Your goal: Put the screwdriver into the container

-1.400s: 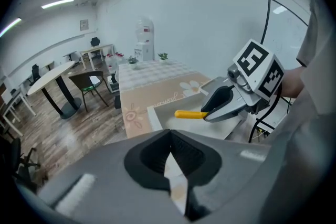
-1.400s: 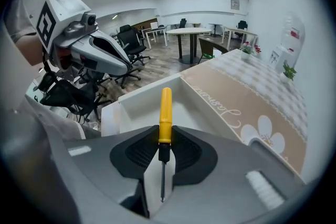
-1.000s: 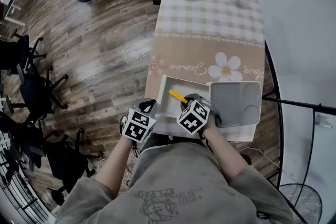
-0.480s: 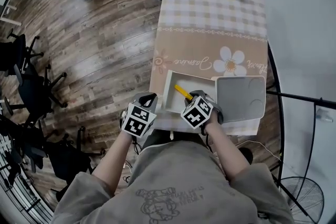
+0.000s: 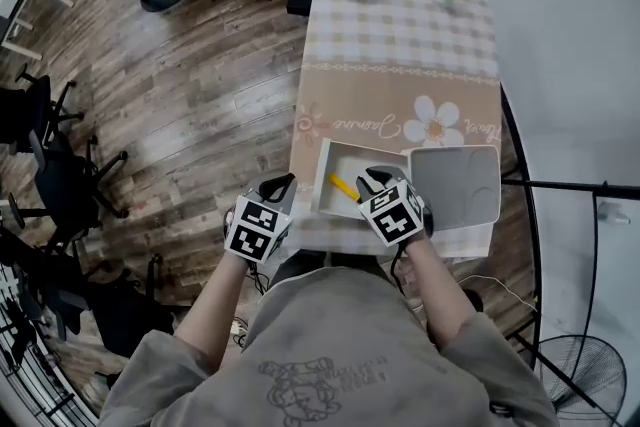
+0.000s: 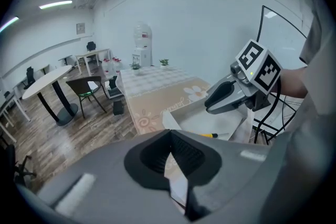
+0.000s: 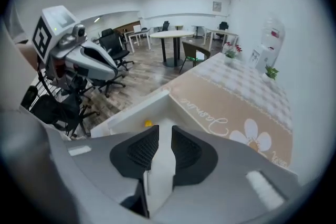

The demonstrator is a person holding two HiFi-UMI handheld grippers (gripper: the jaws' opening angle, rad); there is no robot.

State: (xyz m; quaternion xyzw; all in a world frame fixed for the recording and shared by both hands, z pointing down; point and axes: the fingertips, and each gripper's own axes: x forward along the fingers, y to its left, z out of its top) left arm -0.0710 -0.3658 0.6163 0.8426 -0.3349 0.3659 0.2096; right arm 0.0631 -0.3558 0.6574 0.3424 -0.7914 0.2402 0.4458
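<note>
Screwdriver (image 5: 343, 187) lies inside the white container (image 5: 322, 183) at the table's near edge. My right gripper (image 7: 165, 135) hovers over it, jaws apart and empty; my left gripper (image 6: 169, 135), left of the container, is closed on nothing. I'd lift away straight up, avoiding the walls.

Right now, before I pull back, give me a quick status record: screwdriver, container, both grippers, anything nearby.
screwdriver: lying inside the container, held by neither gripper
container: white open box near the table's front edge
beside it: pale lid or tray, flat, right of the container
right gripper: open, empty, at the container's near right corner
left gripper: shut, empty, left of the container
</note>
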